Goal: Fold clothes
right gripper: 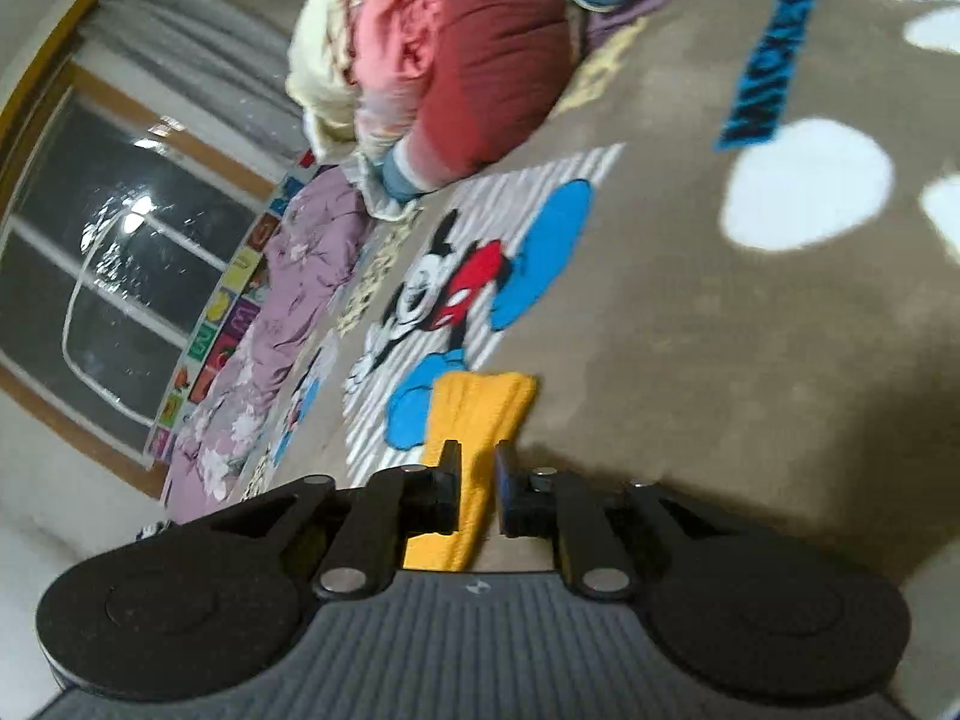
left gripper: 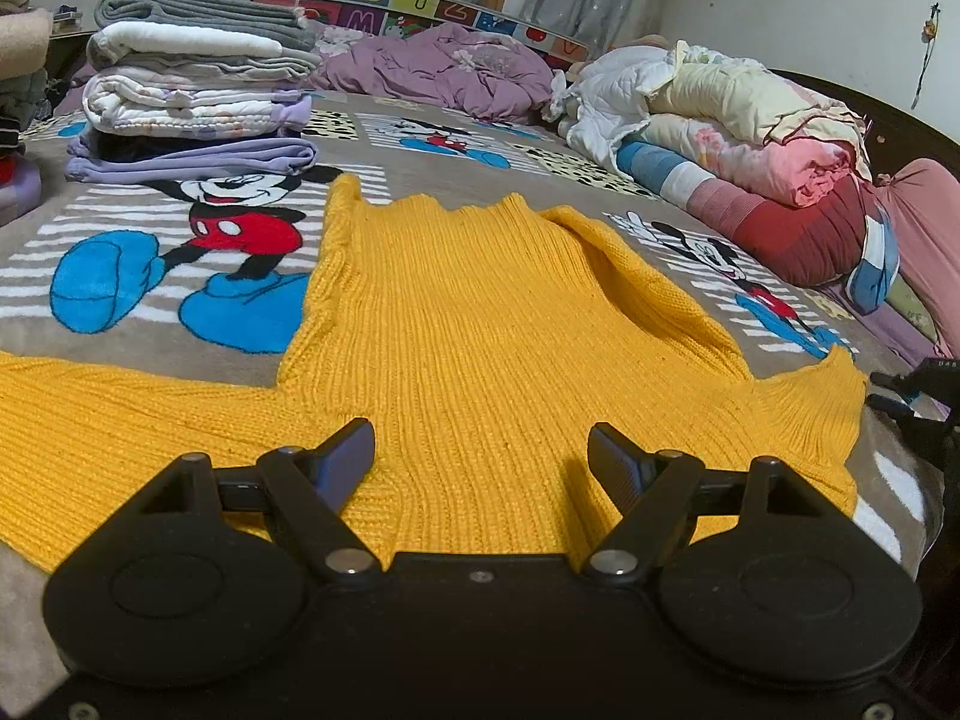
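Black left gripper [left gripper: 480, 456] hovers spread wide over ribbed yellow sweater [left gripper: 480, 324], lying flat on plush Mickey blanket [left gripper: 180, 252]. Right gripper [right gripper: 478, 480] pinches a sweater sleeve [right gripper: 480, 414], its cuff edge free. Bare blanket beyond; folded stack [left gripper: 192, 90] and quilts [left gripper: 750, 138] line the edges.

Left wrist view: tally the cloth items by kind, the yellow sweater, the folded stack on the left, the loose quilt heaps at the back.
Yellow sweater: 1
Folded stack: 1
Loose quilt heaps: 2, purple quilt and mixed bedding heap
Total: 4
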The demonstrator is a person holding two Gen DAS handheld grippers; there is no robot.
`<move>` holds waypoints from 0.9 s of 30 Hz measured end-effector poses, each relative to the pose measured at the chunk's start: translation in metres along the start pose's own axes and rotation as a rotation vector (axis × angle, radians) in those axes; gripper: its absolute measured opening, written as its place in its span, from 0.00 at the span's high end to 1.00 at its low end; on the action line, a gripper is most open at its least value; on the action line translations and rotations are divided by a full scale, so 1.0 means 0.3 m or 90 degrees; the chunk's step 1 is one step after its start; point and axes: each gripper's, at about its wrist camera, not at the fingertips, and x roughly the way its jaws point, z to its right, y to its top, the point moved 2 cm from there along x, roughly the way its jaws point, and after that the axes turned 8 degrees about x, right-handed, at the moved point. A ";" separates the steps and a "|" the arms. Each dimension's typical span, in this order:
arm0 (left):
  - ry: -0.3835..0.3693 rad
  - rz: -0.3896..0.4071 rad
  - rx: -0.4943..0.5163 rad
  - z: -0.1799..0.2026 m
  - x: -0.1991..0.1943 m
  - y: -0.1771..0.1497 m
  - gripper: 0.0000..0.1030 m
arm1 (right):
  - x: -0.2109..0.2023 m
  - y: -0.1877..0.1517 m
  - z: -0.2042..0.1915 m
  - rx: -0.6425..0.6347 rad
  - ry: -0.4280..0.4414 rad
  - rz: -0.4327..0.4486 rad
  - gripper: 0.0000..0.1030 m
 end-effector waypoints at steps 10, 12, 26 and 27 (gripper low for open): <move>0.002 0.000 0.009 0.001 0.005 -0.005 0.24 | 0.089 0.018 -0.030 0.004 -0.015 0.024 0.56; 0.001 0.000 0.009 0.000 0.005 -0.005 0.24 | 0.108 0.017 -0.051 -0.020 -0.006 0.009 0.75; 0.003 -0.006 0.022 0.007 0.010 -0.009 0.24 | 0.077 0.058 -0.059 -0.084 -0.030 0.041 0.92; 0.004 -0.006 0.023 0.008 0.010 -0.009 0.24 | 0.079 0.059 -0.047 -0.081 -0.042 0.042 0.92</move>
